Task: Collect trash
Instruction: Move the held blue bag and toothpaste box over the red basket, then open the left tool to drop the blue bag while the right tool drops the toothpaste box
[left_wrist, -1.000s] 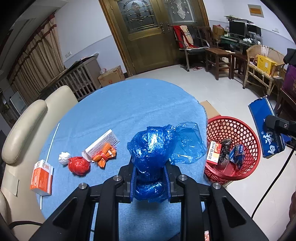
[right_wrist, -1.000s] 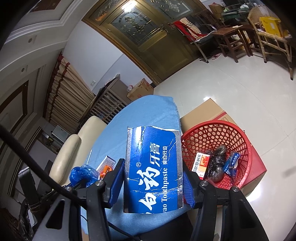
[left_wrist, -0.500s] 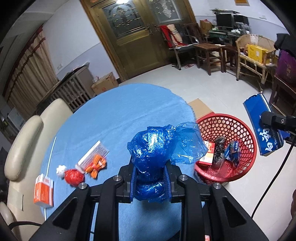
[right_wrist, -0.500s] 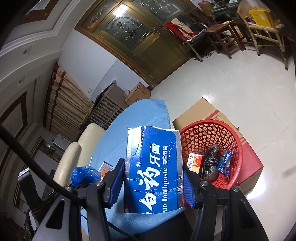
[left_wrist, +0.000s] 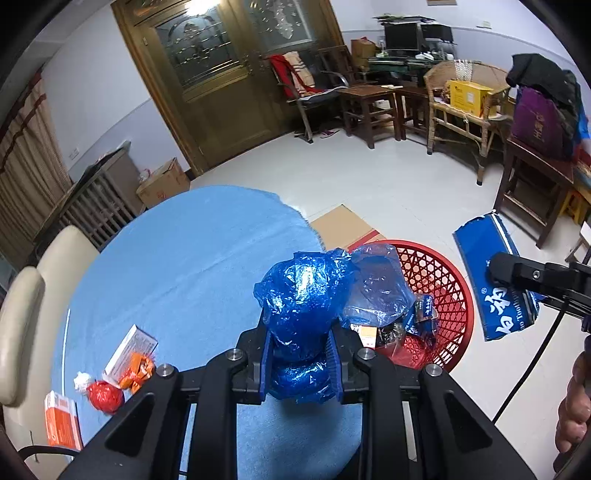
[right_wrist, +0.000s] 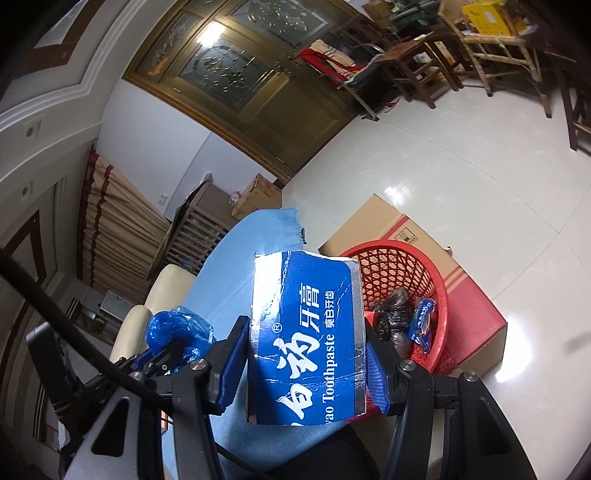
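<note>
Round tabletop (left_wrist: 177, 258) under blue cloth; red mesh basket (left_wrist: 448, 291) on floor beside it. Left gripper (left_wrist: 300, 360) clamped on crumpled blue plastic bag (left_wrist: 303, 295), raised at tabletop edge near basket. Right gripper (right_wrist: 308, 363) clamped on blue toothpaste box (right_wrist: 306, 336), raised near basket rim.

Crinkled glossy plastic bag (left_wrist: 301, 295), glossy cardboard toothpaste box (right_wrist: 306, 332), red plastic basket (left_wrist: 448, 291).

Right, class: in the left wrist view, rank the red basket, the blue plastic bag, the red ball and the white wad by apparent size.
1. Red basket
2. Blue plastic bag, though nearness to the camera inflates it
3. Red ball
4. White wad
</note>
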